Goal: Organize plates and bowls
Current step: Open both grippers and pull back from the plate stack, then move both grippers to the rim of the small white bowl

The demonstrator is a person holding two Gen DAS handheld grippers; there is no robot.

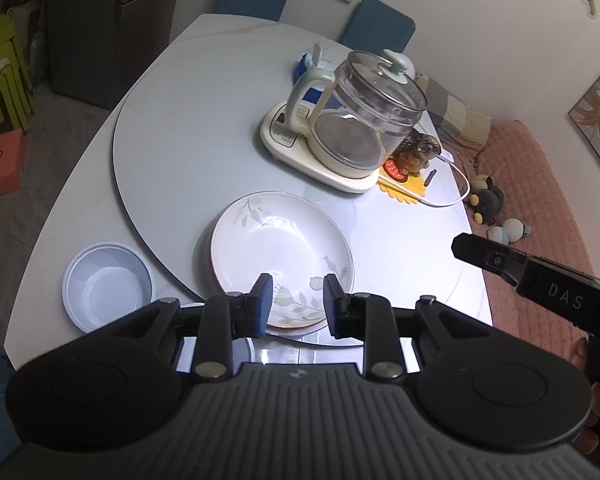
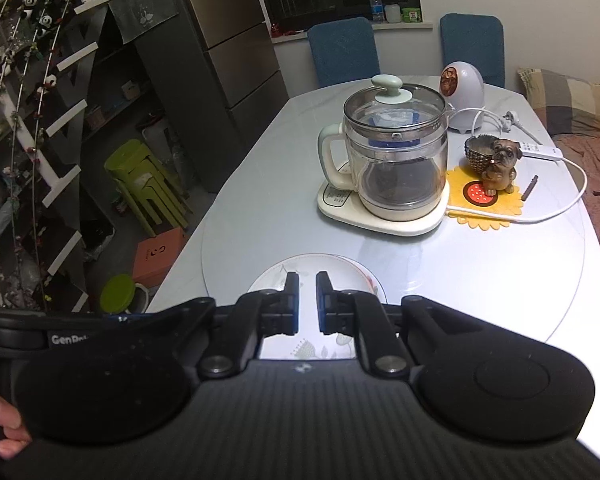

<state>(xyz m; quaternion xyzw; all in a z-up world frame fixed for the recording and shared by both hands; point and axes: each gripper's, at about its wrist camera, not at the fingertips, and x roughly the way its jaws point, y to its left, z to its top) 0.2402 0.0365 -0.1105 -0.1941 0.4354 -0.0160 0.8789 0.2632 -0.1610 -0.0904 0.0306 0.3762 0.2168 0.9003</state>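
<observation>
- "DAS" in pale capitals stands on the black body of the right gripper (image 1: 466, 247), which reaches in from the right edge of the left wrist view; any letters beyond these are cut off.
- "GenRo", its last letters hidden, stands in white on the black housing of the left gripper (image 2: 72, 338) at the left edge of the right wrist view.
- The orange box (image 2: 160, 254) on the floor bears a dark logo, too small to read.
- The kettle base (image 2: 336, 200) carries button labels, too blurred to read.

A glass kettle (image 2: 396, 152) stands beside a dog figurine (image 2: 500, 168) on a yellow mat (image 2: 484, 204).
</observation>
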